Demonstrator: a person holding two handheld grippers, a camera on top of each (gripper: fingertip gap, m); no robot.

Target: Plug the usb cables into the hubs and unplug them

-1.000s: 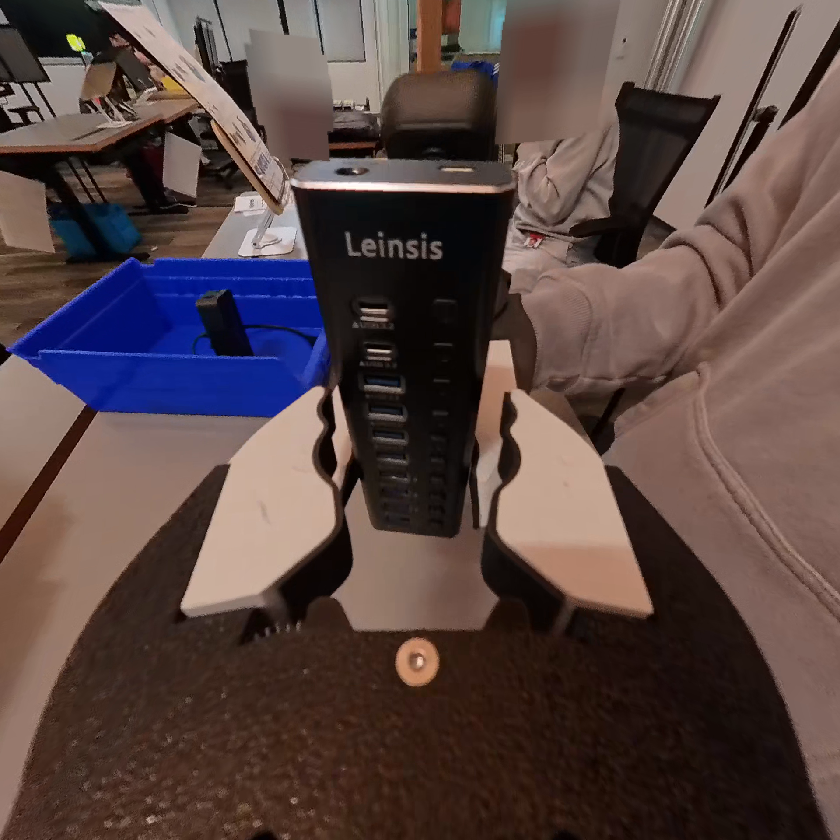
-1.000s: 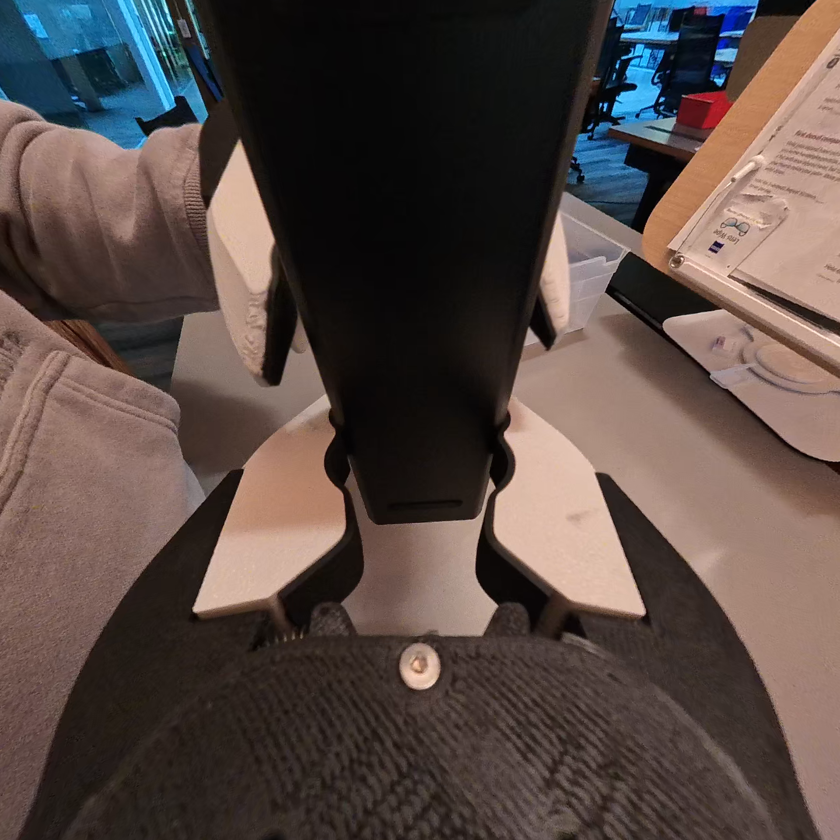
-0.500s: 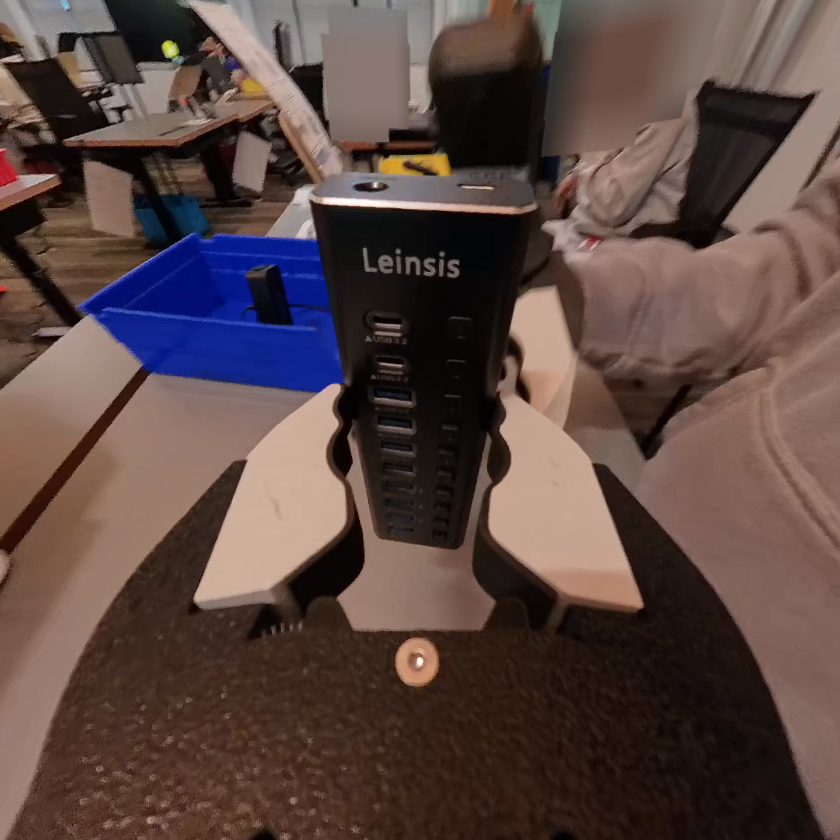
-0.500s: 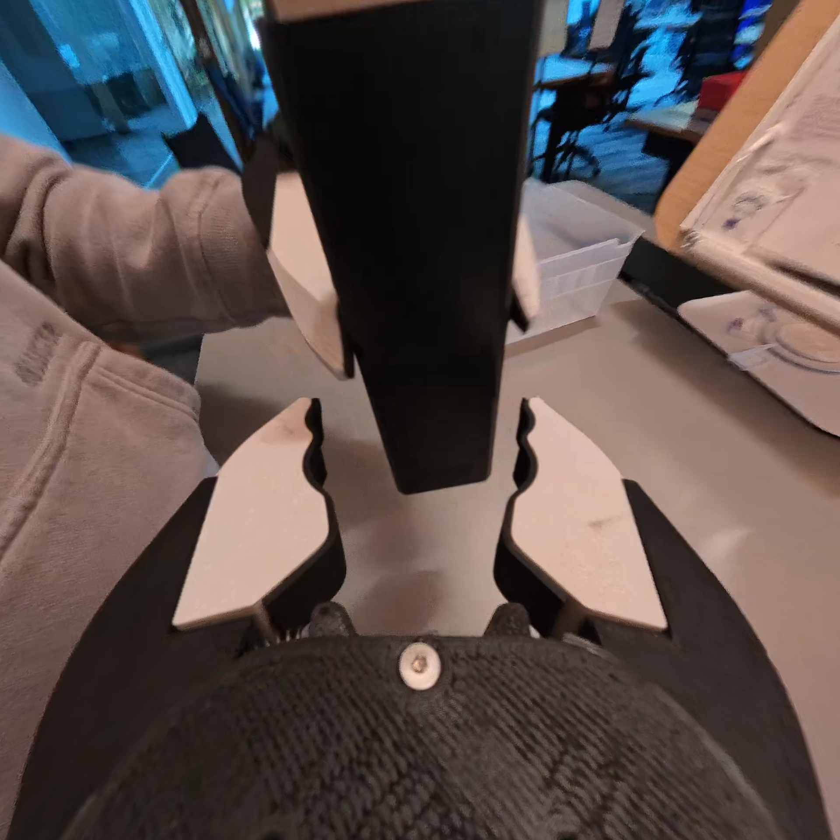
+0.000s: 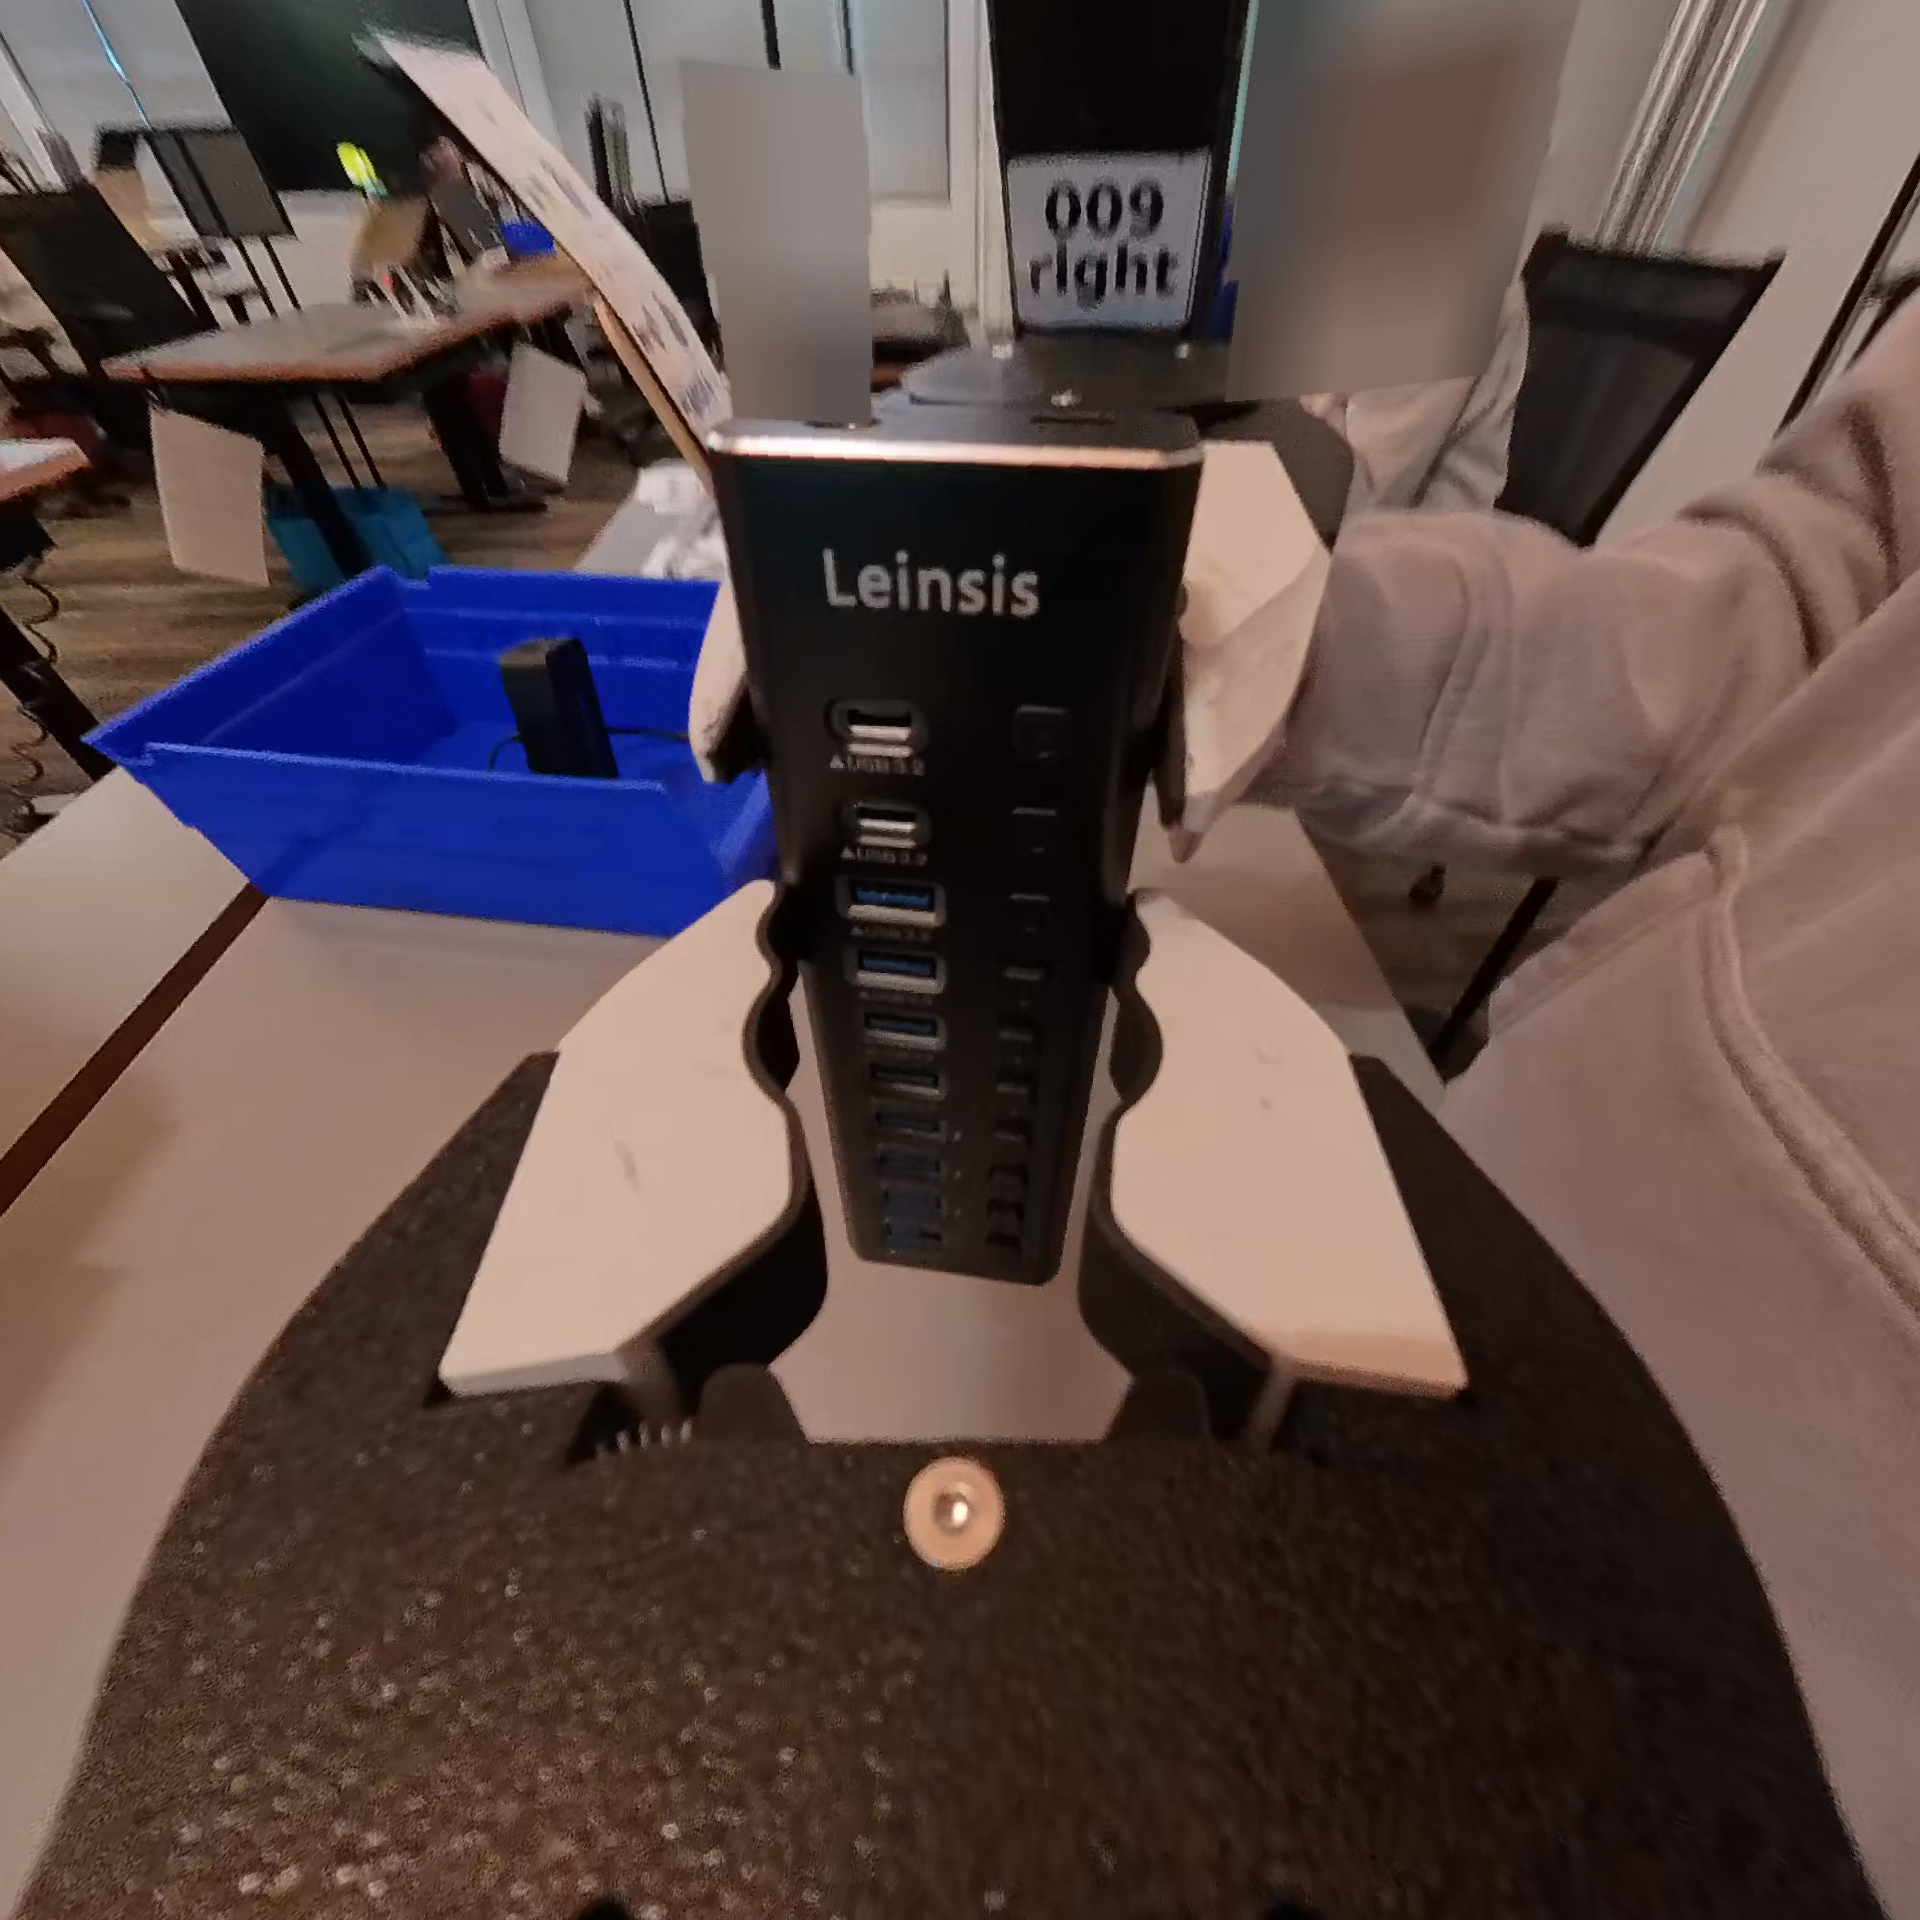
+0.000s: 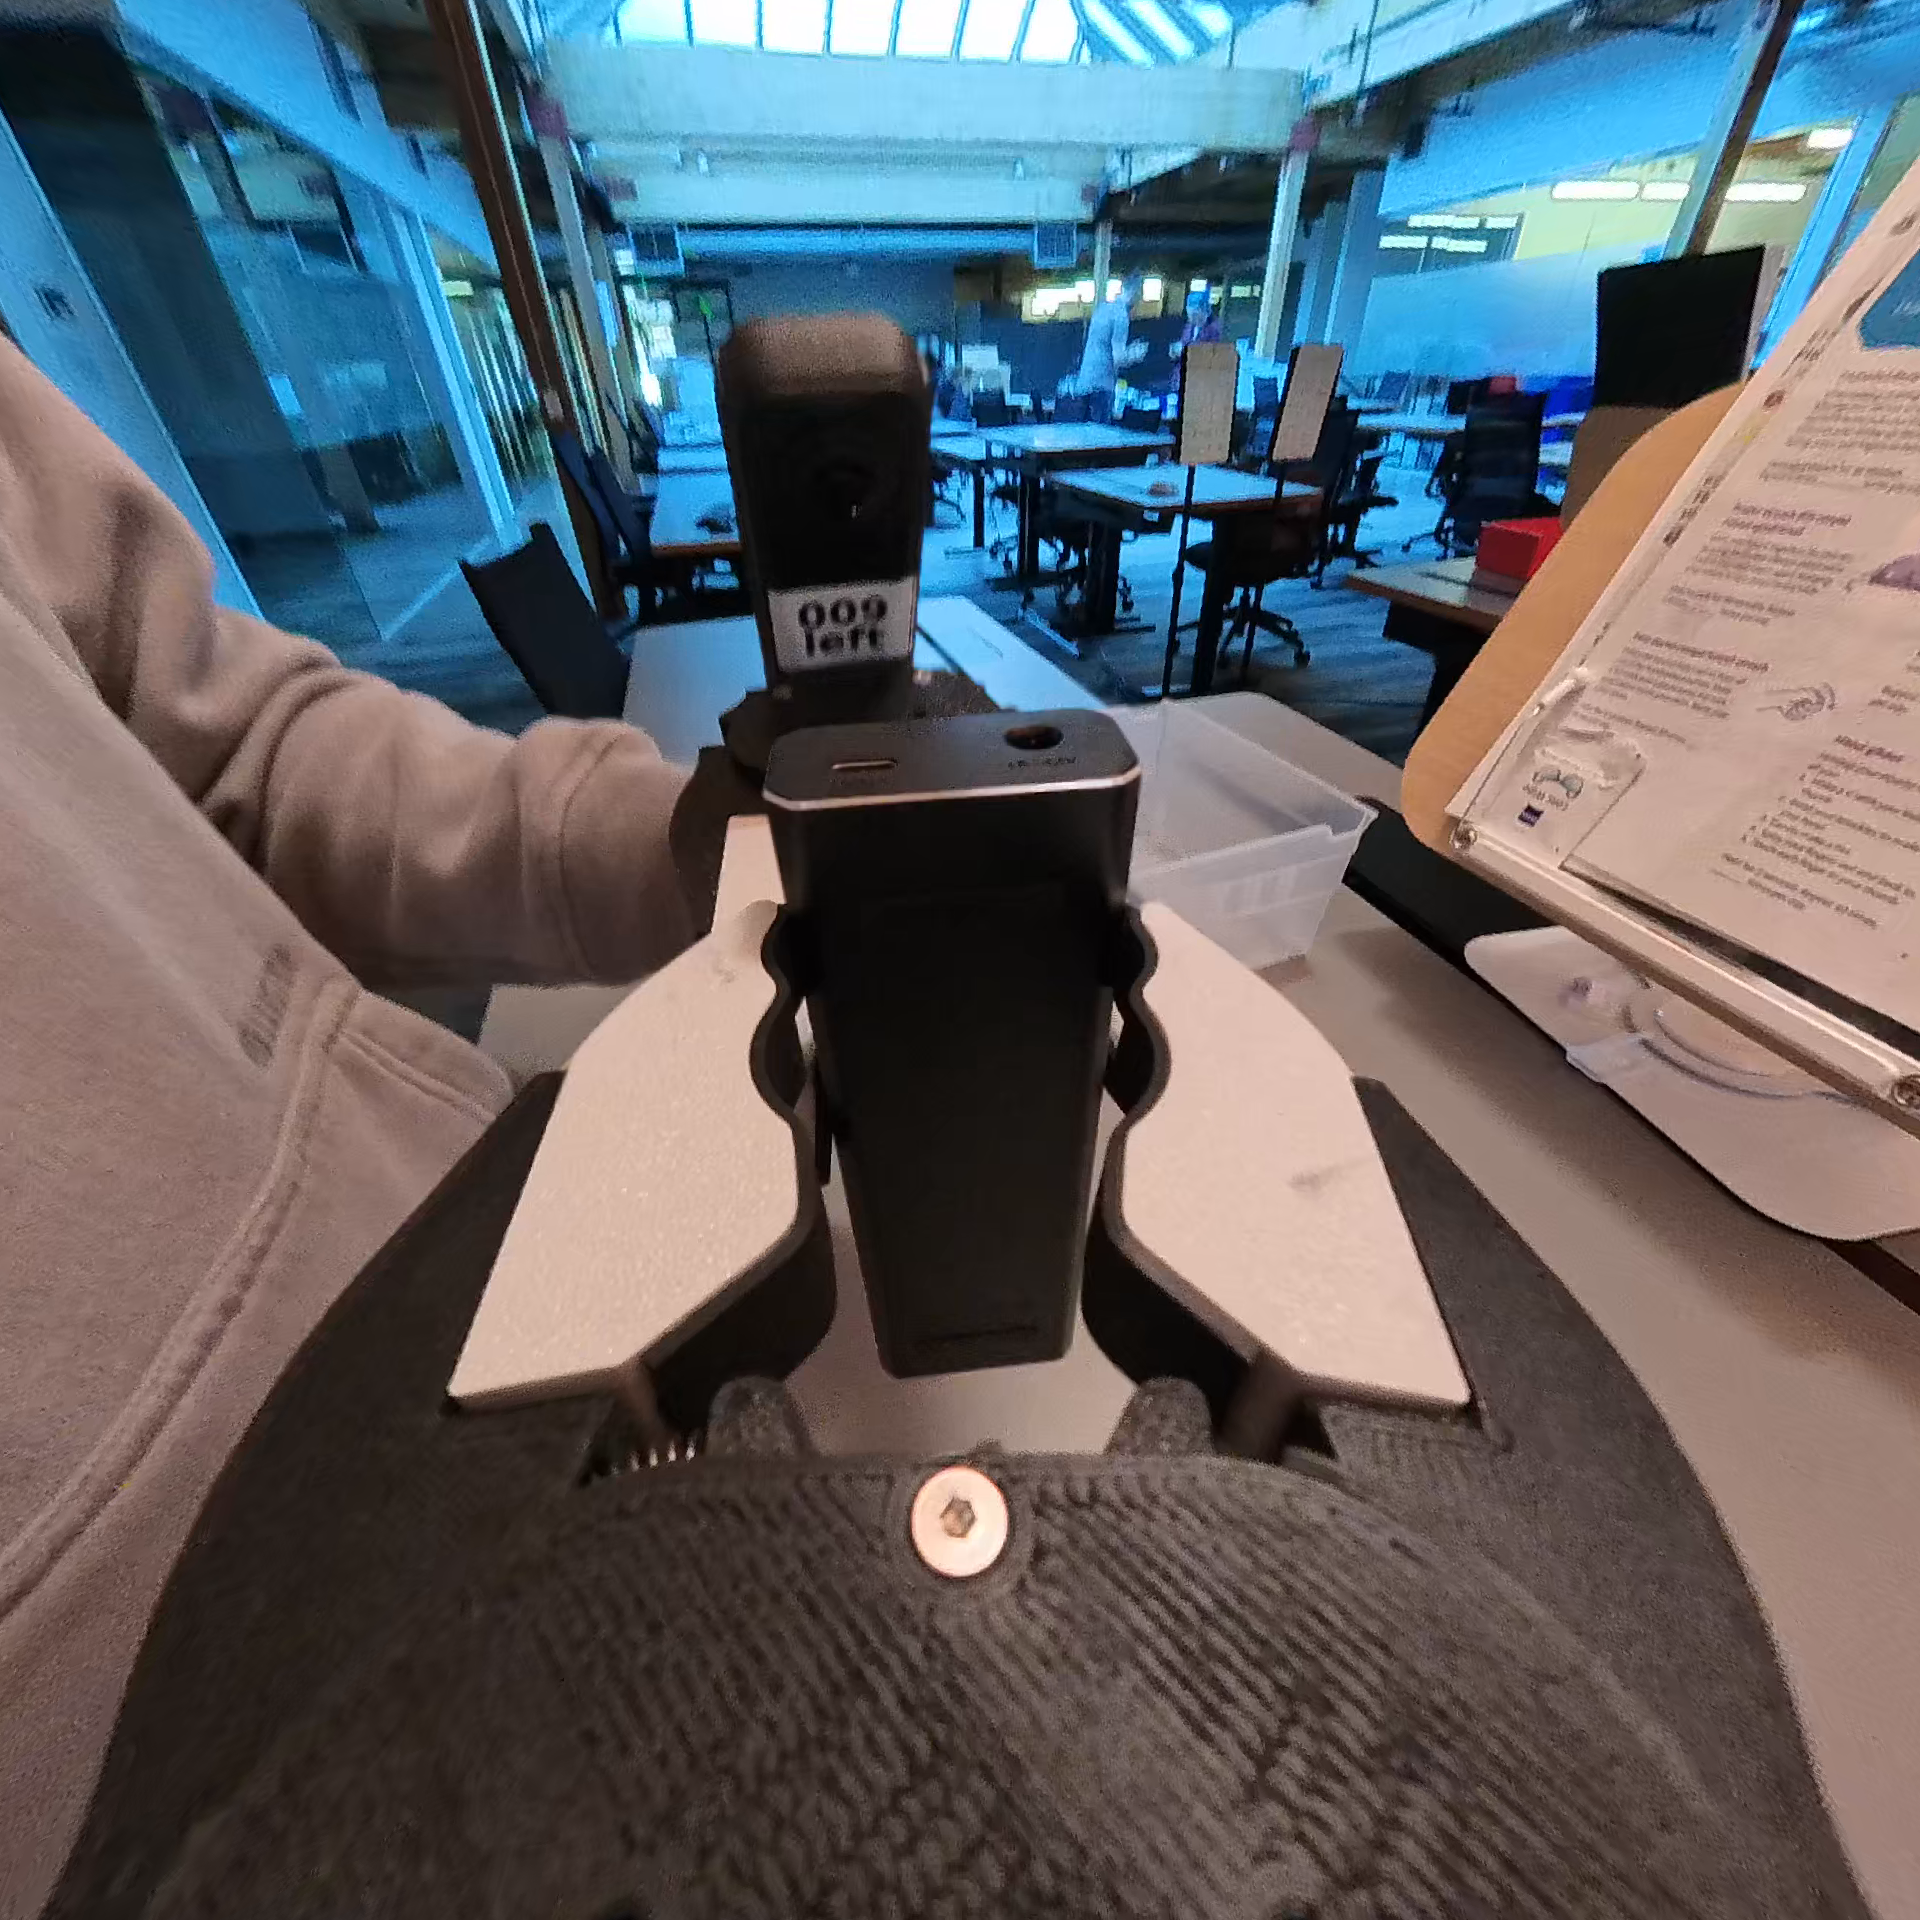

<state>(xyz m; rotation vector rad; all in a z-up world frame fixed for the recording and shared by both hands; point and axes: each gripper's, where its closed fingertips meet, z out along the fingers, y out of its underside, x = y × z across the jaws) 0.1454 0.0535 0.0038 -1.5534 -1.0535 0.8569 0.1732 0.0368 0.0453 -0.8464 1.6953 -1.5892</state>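
Observation:
A tall black USB hub (image 5: 956,935) with a column of ports stands upright above the table, held from both sides. My left gripper (image 5: 951,914) is shut on the hub's lower half, port face toward its camera. My right gripper (image 6: 951,925) is shut on the same hub (image 6: 951,1039) from the back side. The right gripper's white fingers (image 5: 1221,665) show behind the hub in the left wrist view. The left gripper's camera body (image 6: 831,499) shows behind the hub in the right wrist view. No cable is plugged into the visible ports.
A blue bin (image 5: 312,821) at the left holds a small black hub with a cable (image 5: 556,707). A clear plastic bin (image 6: 1247,831) sits behind the hub. A document stand with a page (image 6: 1714,675) stands at the right. A person's grey sleeve (image 5: 1507,675) is close by.
My right gripper let go of the hub, opened, then shut on it again. My left gripper closed from slightly open onto the hub.

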